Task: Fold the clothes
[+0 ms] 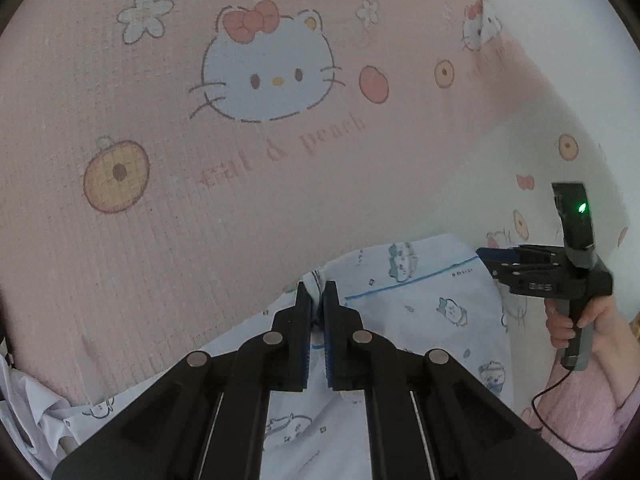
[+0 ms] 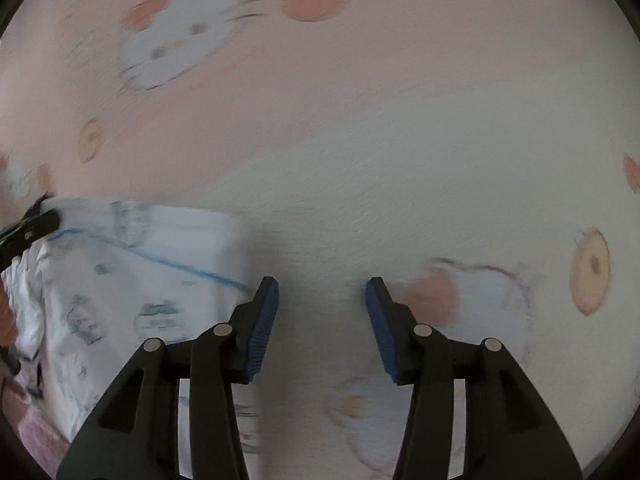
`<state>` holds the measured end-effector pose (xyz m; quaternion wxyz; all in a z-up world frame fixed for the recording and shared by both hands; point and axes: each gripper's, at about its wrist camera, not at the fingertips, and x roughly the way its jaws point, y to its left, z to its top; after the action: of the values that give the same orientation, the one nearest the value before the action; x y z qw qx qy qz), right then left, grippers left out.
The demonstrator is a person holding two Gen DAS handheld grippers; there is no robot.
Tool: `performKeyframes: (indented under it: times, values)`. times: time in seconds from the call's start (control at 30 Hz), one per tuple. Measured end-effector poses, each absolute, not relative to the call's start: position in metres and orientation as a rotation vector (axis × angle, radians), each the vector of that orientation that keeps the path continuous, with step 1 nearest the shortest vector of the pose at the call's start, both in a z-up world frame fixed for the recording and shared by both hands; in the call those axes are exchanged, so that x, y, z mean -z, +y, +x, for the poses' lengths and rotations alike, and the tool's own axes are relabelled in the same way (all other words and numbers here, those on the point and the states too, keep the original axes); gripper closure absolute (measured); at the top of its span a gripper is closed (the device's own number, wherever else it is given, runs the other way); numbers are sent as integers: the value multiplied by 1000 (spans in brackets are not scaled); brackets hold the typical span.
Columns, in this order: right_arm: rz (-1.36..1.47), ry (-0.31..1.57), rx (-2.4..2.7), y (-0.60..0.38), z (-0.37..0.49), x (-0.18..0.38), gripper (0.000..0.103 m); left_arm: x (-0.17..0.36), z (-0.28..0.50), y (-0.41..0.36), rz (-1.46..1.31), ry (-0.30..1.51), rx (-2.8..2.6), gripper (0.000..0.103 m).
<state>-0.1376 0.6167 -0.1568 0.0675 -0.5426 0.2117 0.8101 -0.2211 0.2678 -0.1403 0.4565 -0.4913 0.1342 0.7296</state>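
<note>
Pale blue cotton, printed with small cartoon figures and edged by a blue line, is the garment being folded; it lies on a pink and cream cartoon-cat bedsheet. At the left, the left gripper is clamped on a bunched corner of the cloth directly between its pads, probably so that edge can be carried across for a fold. To its right, past the garment's far edge, the right gripper hangs with jaws apart and nothing between them, only bare sheet below, the garment just beside its left finger. It seems poised to take the opposite corner. A hand holds its handle.
</note>
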Motion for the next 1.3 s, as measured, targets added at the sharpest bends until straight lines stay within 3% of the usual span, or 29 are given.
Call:
performKeyframes:
  times: [0.1,0.27,0.5,0.53,0.57,0.63,0.67,0.77,0.9,1.03,1.13,1.17,1.2,1.3]
  values:
    - [-1689,766,-2553,601,-139,152,58,146,-221,264,-1227,344,-1802,97]
    - [-1912,519,-2673,562,-135,160,59,157,-220,257,-1256,337,-1801,97]
    - [-1872,572,-2671,580,-104,156,60,162,-213,250,-1260,334,-1786,97]
    - [-1887,565,-2679,578,-100,156,65,161,-211,250,-1257,336,-1786,97]
    - [-1904,564,-2686,576,-97,155,79,161,-210,249,-1254,338,-1786,97]
    - [-1998,704,-2705,576,-103,153,81,158,-209,246,-1252,335,-1785,97]
    - [-1974,698,-2707,581,-97,148,81,158,-209,244,-1249,334,-1788,97]
    - [-1868,747,-2629,600,-99,147,58,158,-210,243,-1254,336,-1794,97]
    - [-1743,838,-2433,627,-106,160,56,160,-210,244,-1251,347,-1791,97]
    - [-1860,949,-2488,613,-112,164,54,162,-210,247,-1255,352,-1789,97]
    - [-1877,748,-2552,587,-118,164,52,163,-209,248,-1259,352,-1791,97]
    - [-1893,718,-2566,585,-117,165,60,163,-209,248,-1258,352,-1791,97]
    - [-1909,690,-2579,581,-116,165,75,163,-209,248,-1258,351,-1791,97]
    - [-1921,581,-2601,570,-113,167,93,162,-208,248,-1258,357,-1792,97]
